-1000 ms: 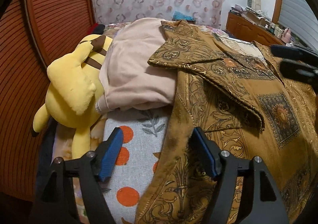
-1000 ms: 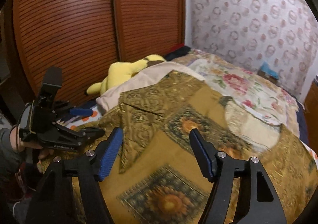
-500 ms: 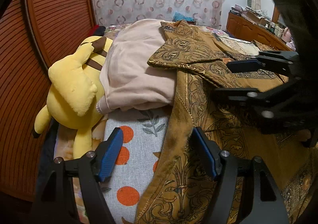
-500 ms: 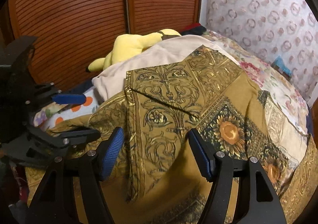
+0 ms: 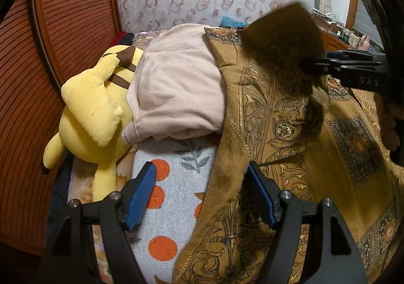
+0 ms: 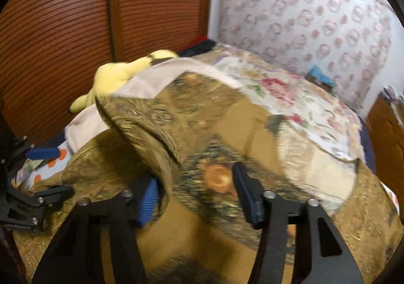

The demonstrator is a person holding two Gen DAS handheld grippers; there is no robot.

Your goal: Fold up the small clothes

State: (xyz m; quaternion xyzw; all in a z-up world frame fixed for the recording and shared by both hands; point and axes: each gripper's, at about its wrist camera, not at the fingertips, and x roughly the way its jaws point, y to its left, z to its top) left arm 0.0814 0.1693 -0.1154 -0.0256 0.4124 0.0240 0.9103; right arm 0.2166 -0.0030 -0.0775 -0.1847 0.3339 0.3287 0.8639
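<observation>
- Since a second ago the right gripper (image 6: 194, 193) has swung in from the side over the brown-gold patterned garment (image 5: 290, 152), and the garment's folded flap (image 5: 282, 39), which lay flat then, now stands lifted into the air.
- Its jaws are closing, with the raised flap's edge between them; the fabric drapes against the left blue pad (image 6: 149, 198), but blur hides whether both pads press it yet.
- In the left wrist view the right gripper (image 5: 335, 64) shows at the right border, its tips meeting the dark underside of the lifted flap.
- Left gripper (image 5: 202, 195) hangs with its jaws wide apart and nothing clamped; the garment's stitched left edge runs up between the pads, close to the right one.
- The garment lies spread on the bed (image 5: 164, 208), covering its right and near part; its left edge falls over the grey sheet with orange dots.
- Just beyond that edge a pale pink folded cloth (image 5: 176, 87) lies partly under the garment's far corner, touching a yellow plush toy (image 5: 93, 117) to its left.
- The plush sits against the slatted wooden doors (image 5: 25, 82), which close off the bed's left side.
- Open room is the dotted strip beneath the left gripper and, in the right wrist view, the floral bedspread (image 6: 290, 97) stretching to the patterned curtain (image 6: 303, 11).
</observation>
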